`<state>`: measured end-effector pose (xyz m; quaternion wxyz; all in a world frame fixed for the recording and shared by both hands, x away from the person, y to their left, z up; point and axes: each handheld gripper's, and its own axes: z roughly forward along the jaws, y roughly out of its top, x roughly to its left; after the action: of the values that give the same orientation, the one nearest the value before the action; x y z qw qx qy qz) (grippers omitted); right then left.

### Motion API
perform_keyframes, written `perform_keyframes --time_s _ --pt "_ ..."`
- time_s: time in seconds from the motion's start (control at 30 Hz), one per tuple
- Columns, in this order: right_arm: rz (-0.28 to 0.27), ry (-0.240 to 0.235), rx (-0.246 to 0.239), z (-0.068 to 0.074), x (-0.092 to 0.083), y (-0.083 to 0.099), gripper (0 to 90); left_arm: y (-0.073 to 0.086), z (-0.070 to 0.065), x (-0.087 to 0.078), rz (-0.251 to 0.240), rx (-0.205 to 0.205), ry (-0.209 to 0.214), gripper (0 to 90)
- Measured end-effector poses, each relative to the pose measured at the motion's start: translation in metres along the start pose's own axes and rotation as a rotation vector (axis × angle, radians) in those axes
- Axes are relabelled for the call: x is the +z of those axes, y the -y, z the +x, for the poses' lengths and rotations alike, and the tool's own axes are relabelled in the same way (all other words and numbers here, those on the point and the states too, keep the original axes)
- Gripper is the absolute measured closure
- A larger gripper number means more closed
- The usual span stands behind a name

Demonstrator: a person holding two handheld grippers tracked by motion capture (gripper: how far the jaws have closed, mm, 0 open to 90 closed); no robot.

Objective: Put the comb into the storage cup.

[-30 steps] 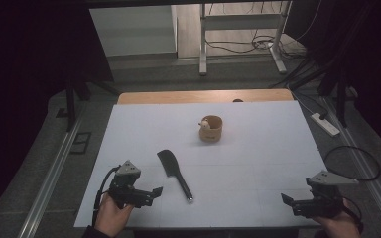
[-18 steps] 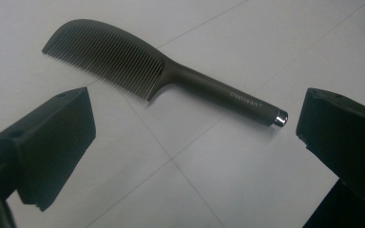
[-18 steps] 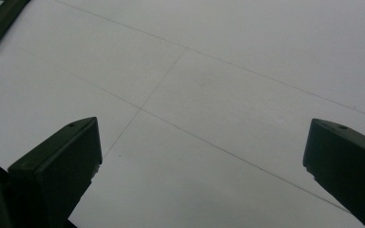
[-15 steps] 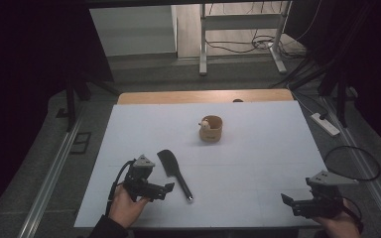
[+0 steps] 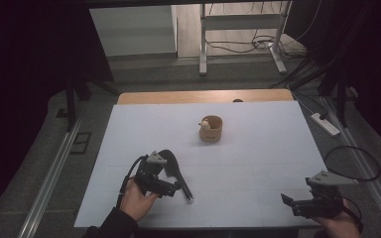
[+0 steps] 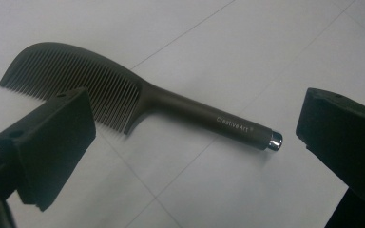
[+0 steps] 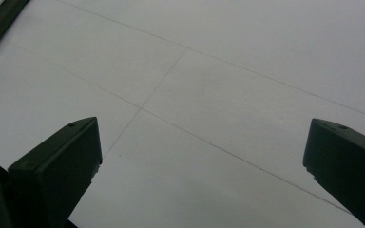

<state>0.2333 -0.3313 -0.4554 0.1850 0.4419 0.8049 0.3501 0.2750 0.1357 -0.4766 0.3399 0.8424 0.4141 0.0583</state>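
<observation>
One dark plastic comb with a long handle lies flat on our white table, near its front left. Our left gripper hovers over it, jaws spread wide; our right gripper, also spread, rests front right; a small wooden cup stands mid-table

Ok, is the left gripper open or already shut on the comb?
Open: the left gripper has its jaws spread wide above the comb, which lies flat.

dim room | white table lit from above | soft shadows | mild grain
</observation>
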Motion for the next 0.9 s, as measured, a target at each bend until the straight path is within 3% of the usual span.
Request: perform_keyframes --time_s 0.27,0.9 --pt "-0.001 0.000 -0.004 0.000 0.000 0.000 0.0 -0.009 -0.003 0.011 0.009 0.005 0.024 0.1" --pt "0.001 -0.002 -0.004 0.000 0.000 0.000 0.0 -0.031 -0.010 0.031 0.019 0.038 0.033 0.1"
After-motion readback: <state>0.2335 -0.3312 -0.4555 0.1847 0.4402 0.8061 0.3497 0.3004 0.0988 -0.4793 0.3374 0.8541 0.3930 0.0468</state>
